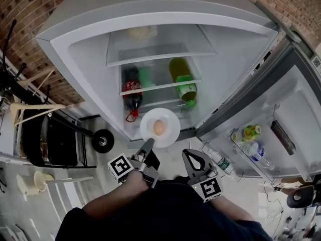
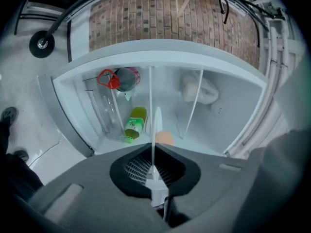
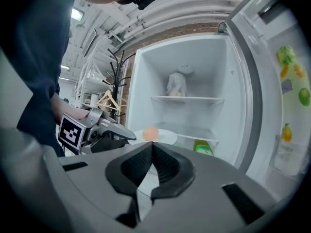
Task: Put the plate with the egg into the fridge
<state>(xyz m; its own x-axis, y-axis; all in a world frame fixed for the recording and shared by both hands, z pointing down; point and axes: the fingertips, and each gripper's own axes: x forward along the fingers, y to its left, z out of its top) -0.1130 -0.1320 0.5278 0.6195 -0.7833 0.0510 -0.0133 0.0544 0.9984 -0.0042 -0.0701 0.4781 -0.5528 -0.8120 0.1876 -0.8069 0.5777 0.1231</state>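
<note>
Resting on the middle of the white plate (image 1: 172, 135), the egg (image 1: 159, 127) hangs at the mouth of the open fridge (image 1: 150, 14), level with its lower shelves. The left gripper (image 1: 149, 144) pinches the plate's rim at 7 o'clock, its jaws clamped on the thin edge. The right gripper (image 1: 188, 153) sits at 5 o'clock from the plate, apart from it, its jaws pressed together on nothing. Beyond the plate, a cola bottle (image 1: 132, 95) lies at 11 o'clock and a green bottle (image 1: 184, 84) at 1 o'clock. The fridge door (image 1: 301, 99) stands open at 3 o'clock.
</note>
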